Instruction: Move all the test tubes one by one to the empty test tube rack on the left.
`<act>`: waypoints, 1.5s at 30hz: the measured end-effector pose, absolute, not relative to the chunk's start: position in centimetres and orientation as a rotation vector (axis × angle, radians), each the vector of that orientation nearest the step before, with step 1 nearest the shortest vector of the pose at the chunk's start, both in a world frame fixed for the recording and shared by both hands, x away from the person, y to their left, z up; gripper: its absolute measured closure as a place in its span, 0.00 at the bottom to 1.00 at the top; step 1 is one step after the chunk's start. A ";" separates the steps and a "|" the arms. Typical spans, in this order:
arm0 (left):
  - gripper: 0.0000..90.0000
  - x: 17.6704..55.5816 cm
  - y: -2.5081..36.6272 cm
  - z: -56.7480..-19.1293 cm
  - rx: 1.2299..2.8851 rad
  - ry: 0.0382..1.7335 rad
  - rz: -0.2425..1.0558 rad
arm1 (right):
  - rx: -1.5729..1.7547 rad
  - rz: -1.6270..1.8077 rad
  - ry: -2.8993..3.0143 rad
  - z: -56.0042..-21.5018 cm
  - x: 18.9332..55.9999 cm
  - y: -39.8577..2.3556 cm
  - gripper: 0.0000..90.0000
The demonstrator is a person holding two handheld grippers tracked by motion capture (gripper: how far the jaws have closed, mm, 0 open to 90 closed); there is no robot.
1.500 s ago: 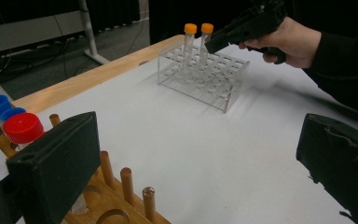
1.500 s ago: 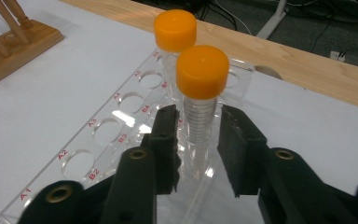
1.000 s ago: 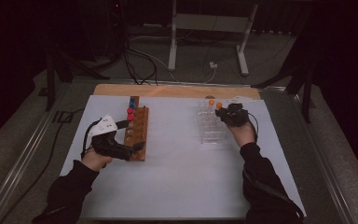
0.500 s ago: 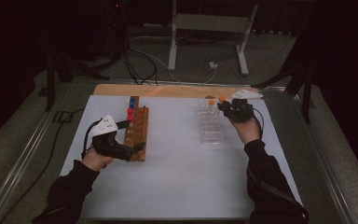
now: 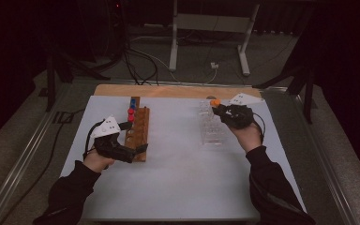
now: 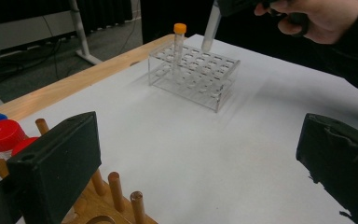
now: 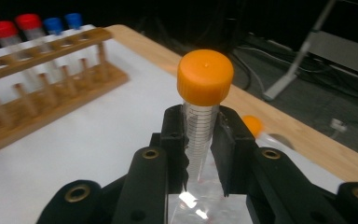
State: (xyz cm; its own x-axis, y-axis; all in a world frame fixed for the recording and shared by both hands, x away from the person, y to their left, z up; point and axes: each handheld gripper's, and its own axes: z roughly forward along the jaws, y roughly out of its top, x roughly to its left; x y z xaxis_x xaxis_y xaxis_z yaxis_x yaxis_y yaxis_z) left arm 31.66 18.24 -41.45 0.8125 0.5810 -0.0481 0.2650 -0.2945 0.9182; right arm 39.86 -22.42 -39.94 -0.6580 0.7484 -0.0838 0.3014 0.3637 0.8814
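High view: The white table (image 5: pixel 178 187) carries a wooden rack (image 5: pixel 138 133) on the left and a clear rack (image 5: pixel 211 126) on the right, well apart. The left gripper (image 5: pixel 133 152) rests at the near end of the wooden rack, one jaw alongside it. The right gripper (image 5: pixel 220 110) is held above the far part of the clear rack with an orange-capped tube (image 5: pixel 215 102) at its tip.

Left gripper view: The jaws stand wide apart with nothing between them, so this gripper is released. Wooden pegs and red caps (image 6: pixel 2 135) of the wooden rack lie just below. Farther off, the clear rack (image 6: pixel 193 74) holds one standing tube (image 6: pixel 179 44) with an orange cap in a far hole. The person's right hand (image 6: pixel 317 18) suspends a second tube above the rack, its lower tip clear of the holes.

Right gripper view: The jaws are clenched on the orange-capped tube (image 7: pixel 203 112), gripping the graduated body just below the cap. The tube is upright. Red- and blue-capped tubes (image 7: pixel 32 28) stand in the wooden rack behind.

Assessment: The step in hand appears to be carrying a tube with the right gripper over the clear rack, either lifting out or seating. The next move calls for keeping the tube vertical and aligning its tip with a hole or clearing the rack top.
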 end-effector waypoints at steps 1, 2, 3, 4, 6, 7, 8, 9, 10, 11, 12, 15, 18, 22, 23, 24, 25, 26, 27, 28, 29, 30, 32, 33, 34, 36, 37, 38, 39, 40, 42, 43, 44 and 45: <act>0.01 31.6 18.2 -41.5 1.887 0.638 0.356 | 0.896 1.248 2.162 -40.0 39.6 -22.2 0.84; 0.01 31.6 18.2 -41.4 1.886 0.637 0.353 | 0.882 1.253 2.171 -40.0 39.3 -21.9 0.84; 0.01 31.6 18.2 -41.4 1.887 0.636 0.353 | 0.867 1.257 2.183 -40.0 39.0 -21.6 0.84; 0.01 31.6 18.2 -41.4 1.887 0.633 0.352 | 0.855 1.260 2.195 -40.1 38.7 -21.3 0.84; 0.01 31.5 18.1 -41.4 1.889 0.631 0.352 | 0.828 1.281 2.222 -40.2 38.2 -20.7 0.84; 0.01 31.5 18.0 -41.4 1.889 0.623 0.351 | 0.816 1.290 2.235 -40.3 37.9 -20.3 0.84; 0.01 31.4 17.9 -41.4 1.889 0.622 0.354 | 0.802 1.294 2.248 -40.4 37.6 -20.0 0.84; 0.01 31.4 17.9 -41.4 1.887 0.624 0.354 | 0.790 1.299 2.258 -40.5 37.3 -19.7 0.84; 0.01 31.4 17.8 -41.4 1.885 0.623 0.346 | 0.786 1.306 2.268 -40.6 37.1 -19.5 0.84; 0.01 31.4 17.7 -41.3 1.888 0.621 0.348 | 0.777 1.314 2.278 -40.7 36.8 -19.2 0.84; 0.01 31.3 17.6 -41.3 1.887 0.619 0.348 | 0.765 1.315 2.288 -40.8 36.6 -19.0 0.84; 0.01 31.2 17.4 -41.3 1.888 0.606 0.330 | 0.730 1.323 2.319 -41.1 35.8 -18.1 0.84; 0.01 31.0 17.0 -41.2 1.886 0.593 0.312 | 0.694 1.326 2.349 -41.2 35.0 -17.4 0.84; 0.01 30.7 16.5 -41.1 1.886 0.573 0.290 | 0.651 1.339 2.378 -41.4 34.0 -16.5 0.84; 0.01 30.6 16.3 -41.1 1.886 0.566 0.284 | 0.640 1.341 2.389 -41.4 33.8 -16.2 0.84; 0.01 30.5 16.2 -41.1 1.888 0.559 0.277 | 0.627 1.338 2.400 -41.5 33.6 -16.0 0.84; 0.01 30.4 16.0 -41.1 1.889 0.555 0.273 | 0.615 1.338 2.408 -41.6 33.3 -15.7 0.84; 0.01 30.3 15.8 -41.1 1.890 0.549 0.267 | 0.604 1.338 2.419 -41.7 33.1 -15.5 0.84; 0.01 30.2 15.6 -41.1 1.892 0.541 0.264 | 0.592 1.339 2.429 -41.8 32.8 -15.3 0.84; 0.01 30.1 15.3 -41.1 1.891 0.536 0.260 | 0.584 1.340 2.439 -41.9 32.6 -15.0 0.84; 0.01 30.0 15.2 -41.1 1.892 0.531 0.255 | 0.570 1.337 2.454 -42.1 32.4 -14.7 0.84; 0.01 30.0 14.9 -41.1 1.896 0.526 0.249 | 0.562 1.331 2.459 -42.2 32.2 -14.5 0.84; 0.01 29.8 14.4 -41.2 1.899 0.513 0.239 | 0.544 1.332 2.480 -42.4 31.9 -14.1 0.84; 0.01 29.8 14.2 -41.3 1.900 0.509 0.231 | 0.533 1.332 2.486 -42.5 31.7 -13.9 0.84; 0.01 29.7 14.0 -41.3 1.902 0.503 0.232 | 0.524 1.331 2.498 -42.5 31.6 -13.7 0.84; 0.01 29.5 13.6 -41.4 1.902 0.491 0.225 | 0.503 1.329 2.515 -42.7 31.3 -13.2 0.84; 0.02 29.4 13.4 -41.4 1.900 0.488 0.222 | 0.492 1.326 2.524 -42.8 31.1 -13.0 0.84; 0.02 29.3 13.3 -41.4 1.901 0.481 0.216 | 0.485 1.329 2.531 -42.9 31.0 -12.8 0.84; 0.02 29.3 13.1 -41.4 1.903 0.475 0.217 | 0.479 1.330 2.538 -43.0 30.9 -12.6 0.84; 0.02 29.2 13.0 -41.4 1.900 0.471 0.218 | 0.468 1.328 2.542 -43.0 30.8 -12.5 0.84; 0.05 29.0 12.7 -41.4 1.901 0.461 0.214 | 0.461 1.336 2.553 -43.1 30.6 -12.2 0.84; 0.06 29.0 12.6 -41.4 1.903 0.456 0.214 | 0.452 1.336 2.557 -43.1 30.5 -12.1 0.84; 0.08 28.9 12.5 -41.5 1.903 0.444 0.213 | 0.444 1.336 2.559 -43.1 30.4 -11.9 0.84; 0.11 28.8 12.5 -41.5 1.903 0.438 0.217 | 0.437 1.337 2.564 -43.1 30.3 -11.8 0.84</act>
